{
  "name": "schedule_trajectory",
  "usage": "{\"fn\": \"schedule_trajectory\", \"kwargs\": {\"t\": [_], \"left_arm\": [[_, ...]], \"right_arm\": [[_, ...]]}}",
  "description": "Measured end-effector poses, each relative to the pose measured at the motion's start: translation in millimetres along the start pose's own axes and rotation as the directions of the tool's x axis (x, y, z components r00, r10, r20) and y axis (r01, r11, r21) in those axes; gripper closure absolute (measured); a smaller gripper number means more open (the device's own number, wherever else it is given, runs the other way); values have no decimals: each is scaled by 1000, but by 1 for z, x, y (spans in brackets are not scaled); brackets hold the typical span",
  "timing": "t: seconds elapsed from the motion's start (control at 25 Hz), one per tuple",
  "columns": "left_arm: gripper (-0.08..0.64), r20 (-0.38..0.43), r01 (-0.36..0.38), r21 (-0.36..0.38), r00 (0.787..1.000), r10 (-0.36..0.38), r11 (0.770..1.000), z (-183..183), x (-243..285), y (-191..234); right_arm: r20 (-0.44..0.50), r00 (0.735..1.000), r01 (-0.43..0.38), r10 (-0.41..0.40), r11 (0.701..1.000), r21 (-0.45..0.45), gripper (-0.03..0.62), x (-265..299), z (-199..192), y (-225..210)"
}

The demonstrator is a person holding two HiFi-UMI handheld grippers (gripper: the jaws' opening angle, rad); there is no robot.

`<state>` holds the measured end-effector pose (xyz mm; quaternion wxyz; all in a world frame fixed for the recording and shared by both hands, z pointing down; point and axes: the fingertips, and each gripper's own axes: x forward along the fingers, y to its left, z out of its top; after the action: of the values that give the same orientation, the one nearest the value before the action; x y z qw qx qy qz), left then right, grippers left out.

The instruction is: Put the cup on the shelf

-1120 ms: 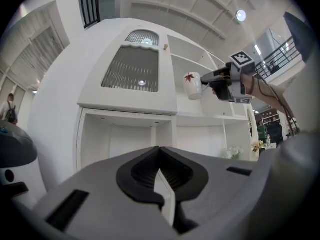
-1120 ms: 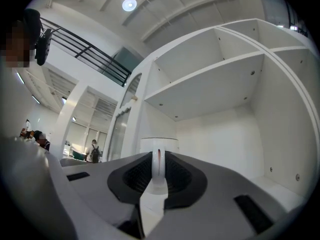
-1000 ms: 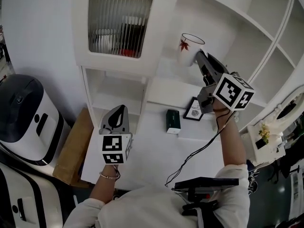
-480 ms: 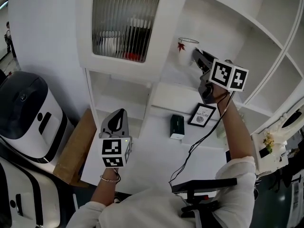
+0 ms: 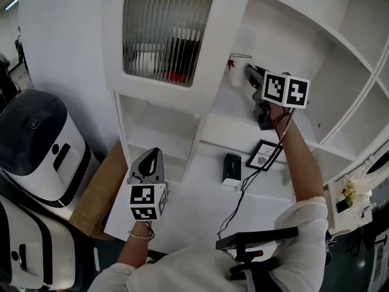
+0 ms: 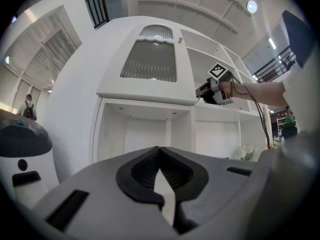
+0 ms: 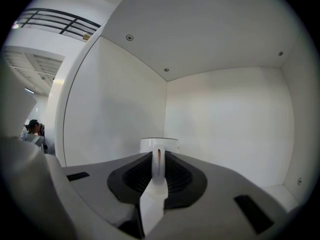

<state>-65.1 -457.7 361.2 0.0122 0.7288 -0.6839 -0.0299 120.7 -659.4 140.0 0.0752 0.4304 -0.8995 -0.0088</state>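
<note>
- Your right gripper (image 5: 249,75) has its fingers clamped on the handle of the cup (image 5: 237,69) — upright, inside the upper shelf (image 5: 226,105) compartment.
- Whether its base touches the board, I can't tell (likely close).
- Left to do, as I judge: set down, release, withdraw.
- Your left gripper (image 5: 150,157) hangs low — fingers together, empty.

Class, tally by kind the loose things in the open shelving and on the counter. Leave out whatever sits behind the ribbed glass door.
Cup, held in the right gripper: 1
Framed picture: 1
Dark box: 1
Total: 3
</note>
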Motion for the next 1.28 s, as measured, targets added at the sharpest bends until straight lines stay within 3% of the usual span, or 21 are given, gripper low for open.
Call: {"fn": "schedule_trajectory", "kwargs": {"t": [0.48, 0.76, 1.28], "left_arm": [[552, -15, 2, 2, 1000, -1, 1000, -3, 1, 3], [552, -16, 18, 9, 1000, -18, 1000, -2, 1, -3], [552, -13, 4, 24, 1000, -4, 1000, 2, -10, 0]], "right_arm": [[-38, 999, -9, 9, 1000, -6, 520, 11, -11, -3], [-62, 998, -14, 17, 999, 44, 515, 3, -19, -14], [-154, 988, -11, 13, 1000, 12, 509, -6, -32, -14]]}}
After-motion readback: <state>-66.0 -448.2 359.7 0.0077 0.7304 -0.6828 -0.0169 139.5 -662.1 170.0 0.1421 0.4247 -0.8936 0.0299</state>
